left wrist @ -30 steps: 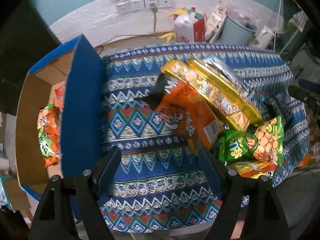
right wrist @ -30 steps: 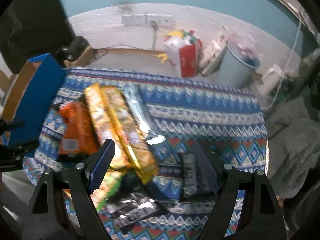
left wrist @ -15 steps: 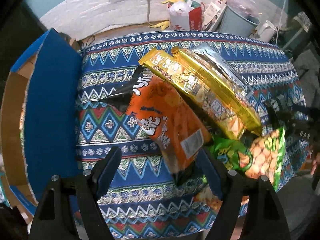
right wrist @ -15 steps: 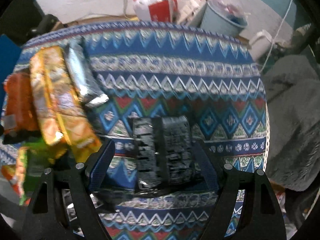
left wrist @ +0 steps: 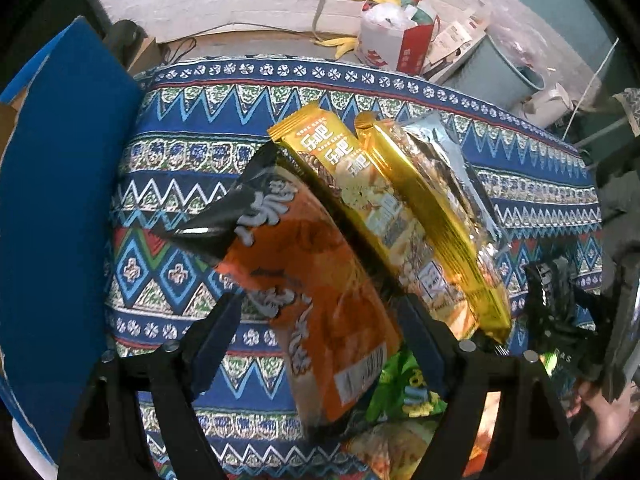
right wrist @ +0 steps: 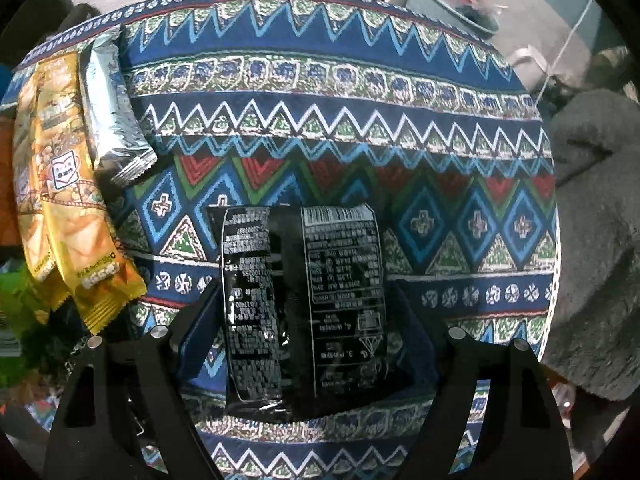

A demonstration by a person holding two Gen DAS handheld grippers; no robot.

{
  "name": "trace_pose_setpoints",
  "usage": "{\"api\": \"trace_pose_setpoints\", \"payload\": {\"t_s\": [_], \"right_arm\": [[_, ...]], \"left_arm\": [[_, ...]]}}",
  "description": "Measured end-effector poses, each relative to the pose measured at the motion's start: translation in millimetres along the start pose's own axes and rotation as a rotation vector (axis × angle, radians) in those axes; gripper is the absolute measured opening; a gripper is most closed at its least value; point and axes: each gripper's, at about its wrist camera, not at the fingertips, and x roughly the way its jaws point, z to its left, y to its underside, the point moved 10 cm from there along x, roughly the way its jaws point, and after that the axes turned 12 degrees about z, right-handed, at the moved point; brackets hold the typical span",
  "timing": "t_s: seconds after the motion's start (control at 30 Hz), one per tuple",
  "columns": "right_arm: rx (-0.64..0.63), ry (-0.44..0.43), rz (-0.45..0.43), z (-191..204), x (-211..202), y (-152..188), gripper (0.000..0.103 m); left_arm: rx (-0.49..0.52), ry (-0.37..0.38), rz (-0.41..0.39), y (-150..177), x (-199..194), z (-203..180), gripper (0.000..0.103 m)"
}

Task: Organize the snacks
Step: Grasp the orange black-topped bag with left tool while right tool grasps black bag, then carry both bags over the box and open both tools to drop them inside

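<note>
Left gripper (left wrist: 320,340) points down over the patterned cloth (left wrist: 192,208), jaws spread and just opening wider, with the orange snack bag (left wrist: 320,300) lying between them, not pinched. Right gripper (right wrist: 308,332) is spread too, straddling the black packet (right wrist: 304,300) flat on the cloth, pads not visibly pressing it. Gold packets (left wrist: 384,208) and a silver one (right wrist: 112,120) lie just beside the orange bag; blue box wall (left wrist: 60,200) at left.

An orange snack bag (left wrist: 316,300) with a black top is lying slantwise on the patterned worktop (left wrist: 192,208), overlapping a green packet (left wrist: 404,392). Two long gold packets (left wrist: 384,216) and a silver one (right wrist: 112,108) are leaning side by side just beside it. A black packet (right wrist: 304,304) is lying label-up, apart from them.
</note>
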Motion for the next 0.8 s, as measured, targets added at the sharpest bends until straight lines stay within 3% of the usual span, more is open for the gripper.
{"api": "trace_pose_setpoints", "payload": {"t_s": [0.03,0.1,0.13,0.43,0.6,0.8], "right_arm": [[-0.004,0.001,0.0,2.4,-1.0,0.7,0.08],[-0.021,-0.02,-0.011,6.2,-3.7,-1.7,0.065],[-0.029,-0.017,-0.019,9.9,-7.4,-3.1,0.063],[-0.048,-0.03,-0.092,36.6,-37.3,-27.6,0.062],[-0.064,-0.056,-0.144,48.5,-65.4,-38.6,0.062],[-0.095,-0.072,-0.191,55.4,-84.0,-48.2,0.062]], "left_arm": [[0.0,-0.005,0.002,-4.3,3.5,-0.1,0.086],[0.001,-0.023,0.011,-8.9,11.5,1.0,0.086],[0.001,-0.027,0.015,-10.4,14.4,1.5,0.086],[0.025,0.03,0.001,-14.2,26.1,8.4,0.085],[0.07,0.064,-0.015,-5.7,21.0,7.7,0.055],[0.139,-0.006,-0.061,0.3,8.3,12.7,0.045]]}}
